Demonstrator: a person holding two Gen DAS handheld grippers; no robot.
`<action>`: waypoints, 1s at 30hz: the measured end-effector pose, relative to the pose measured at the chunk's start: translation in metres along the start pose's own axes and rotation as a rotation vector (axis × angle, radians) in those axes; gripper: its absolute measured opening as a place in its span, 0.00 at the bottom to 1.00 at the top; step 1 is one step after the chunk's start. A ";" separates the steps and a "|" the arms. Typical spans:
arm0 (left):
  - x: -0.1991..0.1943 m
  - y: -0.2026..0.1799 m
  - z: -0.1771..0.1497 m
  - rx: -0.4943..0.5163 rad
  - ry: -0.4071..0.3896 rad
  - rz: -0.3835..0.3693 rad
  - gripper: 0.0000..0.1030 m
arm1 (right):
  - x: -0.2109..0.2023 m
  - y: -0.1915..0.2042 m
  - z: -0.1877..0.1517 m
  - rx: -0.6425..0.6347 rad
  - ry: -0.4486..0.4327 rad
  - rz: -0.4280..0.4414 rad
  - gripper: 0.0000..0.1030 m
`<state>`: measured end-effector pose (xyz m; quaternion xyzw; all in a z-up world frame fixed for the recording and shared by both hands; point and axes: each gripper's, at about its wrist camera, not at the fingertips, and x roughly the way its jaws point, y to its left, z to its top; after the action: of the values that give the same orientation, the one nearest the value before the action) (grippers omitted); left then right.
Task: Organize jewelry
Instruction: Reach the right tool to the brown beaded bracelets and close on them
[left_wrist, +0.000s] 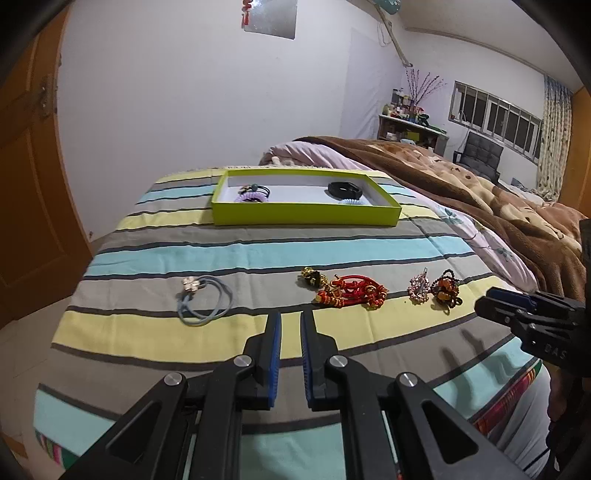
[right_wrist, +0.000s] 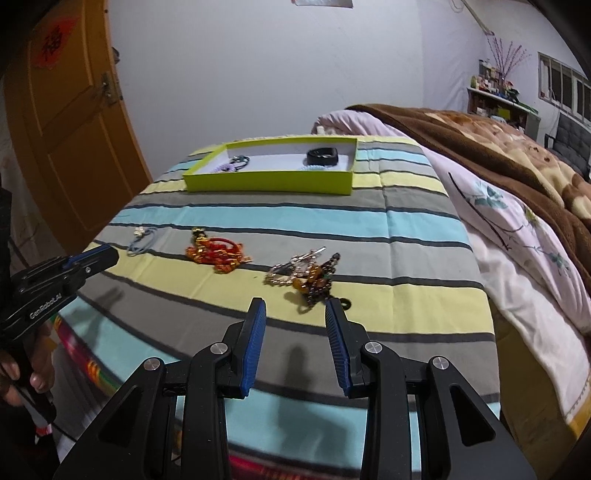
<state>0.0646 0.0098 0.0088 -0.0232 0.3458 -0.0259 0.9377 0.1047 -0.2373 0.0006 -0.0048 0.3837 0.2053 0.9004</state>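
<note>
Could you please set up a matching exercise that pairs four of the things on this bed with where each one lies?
Things:
1. black band
2. blue hair tie
3. red knotted bracelet
4. amber bead piece

Places:
A. on the striped cloth, farthest left in the row of loose pieces
B. inside the green tray, toward its right end
C. on the striped cloth, farthest right in the row, nearest the right gripper
D. on the striped cloth, just beyond the left gripper

Pairs: 1-B, 2-A, 3-D, 4-C
</note>
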 end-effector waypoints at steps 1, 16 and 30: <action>0.004 0.000 0.001 -0.001 0.003 -0.006 0.09 | 0.003 -0.002 0.001 0.005 0.001 0.000 0.33; 0.036 0.007 0.011 -0.023 0.023 -0.016 0.10 | 0.051 -0.023 0.017 0.110 0.079 0.040 0.33; 0.060 0.006 0.017 -0.040 0.059 -0.063 0.11 | 0.051 -0.026 0.020 0.119 0.053 0.054 0.20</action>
<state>0.1215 0.0127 -0.0176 -0.0521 0.3727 -0.0490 0.9252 0.1599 -0.2396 -0.0240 0.0535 0.4191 0.2060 0.8827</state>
